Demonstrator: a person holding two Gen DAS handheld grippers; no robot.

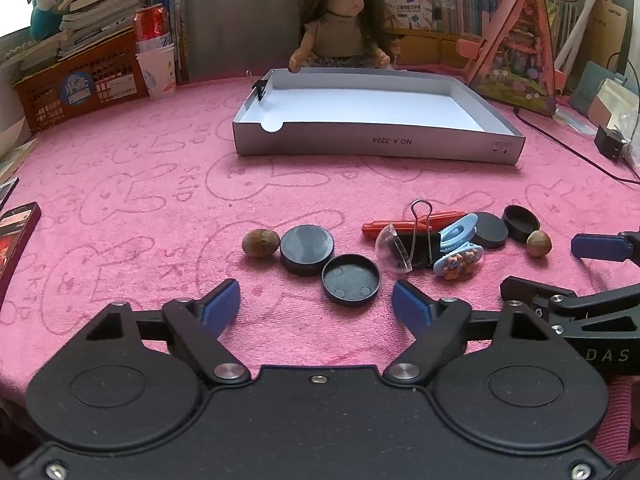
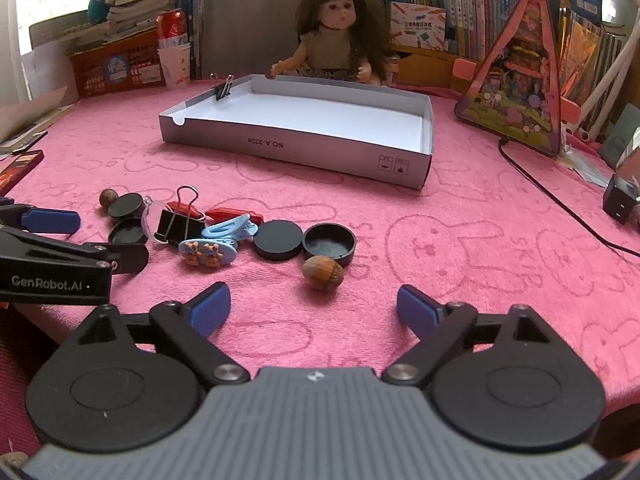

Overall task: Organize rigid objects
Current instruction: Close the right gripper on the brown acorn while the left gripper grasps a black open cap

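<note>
Blue pads tip both grippers, and both sets of jaws stand apart with nothing between them but pink cloth. The left gripper (image 1: pixel 316 304) hovers just short of an upturned black cap (image 1: pixel 351 279), with a second black cap (image 1: pixel 307 249) touching it behind and a brown nut (image 1: pixel 260 243) just beside that. The right gripper (image 2: pixel 313 311) has another nut (image 2: pixel 322 272) just ahead of its open span, resting against an open black cap (image 2: pixel 329 242) with a flat black disc (image 2: pixel 277 238) beside it.

Between the two groups lies a tight cluster: a black binder clip (image 2: pixel 179 222), a clear dome (image 1: pixel 393 246), a red piece (image 1: pixel 412 220), a light blue clip (image 2: pixel 230 227) and a blue hair clip with small bears (image 2: pixel 206 252).

Bare pink towel (image 2: pixel 460 240) spreads wide to the right of the pile and between the pile and the white cardboard tray (image 1: pixel 376 140), whose inside is bare apart from a small binder clip (image 2: pixel 224 87) on its left wall. A doll (image 1: pixel 340 24) sits at the tray's far edge, and a black cable (image 2: pixel 560 200) crosses the cloth at far right.

The left view alone shows the first nut and caps clearly; in the right view they are small and partly behind the clip. Each view catches the other gripper's finger at its edge.
</note>
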